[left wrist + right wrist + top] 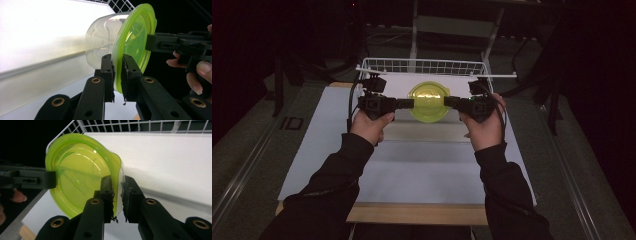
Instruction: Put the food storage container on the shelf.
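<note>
A clear plastic container with a lime-green lid (428,101) hangs above the white table, held from both sides. My left gripper (408,103) is shut on the lid's left rim, and in the left gripper view its jaws pinch the green edge (118,75) with the clear tub (100,47) behind. My right gripper (449,102) is shut on the opposite rim; in the right gripper view its pads clamp the lid's edge (117,192), and the green lid (80,175) faces the camera. Each gripper view also has the other gripper (175,43) (27,179) across the lid.
A white wire basket (427,66) stands at the far end of the white tabletop (422,170), just behind the container. The table's wooden front edge (422,214) is near the person. Dark floor surrounds the table.
</note>
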`<state>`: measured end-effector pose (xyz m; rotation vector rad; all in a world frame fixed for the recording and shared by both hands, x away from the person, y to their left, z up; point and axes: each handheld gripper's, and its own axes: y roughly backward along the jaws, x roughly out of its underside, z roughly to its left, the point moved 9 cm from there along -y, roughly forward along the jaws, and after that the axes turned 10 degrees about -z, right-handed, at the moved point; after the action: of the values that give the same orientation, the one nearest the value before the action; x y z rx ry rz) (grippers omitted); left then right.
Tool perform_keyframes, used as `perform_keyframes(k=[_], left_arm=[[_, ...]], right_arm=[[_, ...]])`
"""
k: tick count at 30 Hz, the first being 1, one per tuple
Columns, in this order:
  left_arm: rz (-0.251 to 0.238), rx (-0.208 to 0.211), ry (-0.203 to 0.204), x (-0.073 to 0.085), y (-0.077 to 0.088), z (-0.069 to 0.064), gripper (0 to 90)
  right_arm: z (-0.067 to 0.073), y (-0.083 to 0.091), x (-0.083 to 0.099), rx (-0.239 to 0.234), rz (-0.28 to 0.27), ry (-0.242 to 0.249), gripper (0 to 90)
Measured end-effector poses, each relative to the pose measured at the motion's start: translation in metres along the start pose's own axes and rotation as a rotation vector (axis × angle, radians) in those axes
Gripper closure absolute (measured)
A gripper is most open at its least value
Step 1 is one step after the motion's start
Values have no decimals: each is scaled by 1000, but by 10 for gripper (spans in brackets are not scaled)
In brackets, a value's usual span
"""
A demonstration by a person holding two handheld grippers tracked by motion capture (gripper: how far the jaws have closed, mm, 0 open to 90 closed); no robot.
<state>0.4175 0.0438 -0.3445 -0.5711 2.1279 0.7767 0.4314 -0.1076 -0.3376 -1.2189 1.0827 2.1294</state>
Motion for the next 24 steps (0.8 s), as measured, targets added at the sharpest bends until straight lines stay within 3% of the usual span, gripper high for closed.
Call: perform_keyframes(k=[15, 19, 24], left_arm=[[6, -78, 38, -24, -27, 18, 815], [3, -65, 45, -26, -30, 23, 814], [4, -78, 68, -22, -35, 32, 809]], right_arm=[[-21, -28, -20, 60, 36, -67, 794], [-23, -34, -22, 54, 41, -94, 794], [-24, -39, -20, 67, 63, -87, 795]])
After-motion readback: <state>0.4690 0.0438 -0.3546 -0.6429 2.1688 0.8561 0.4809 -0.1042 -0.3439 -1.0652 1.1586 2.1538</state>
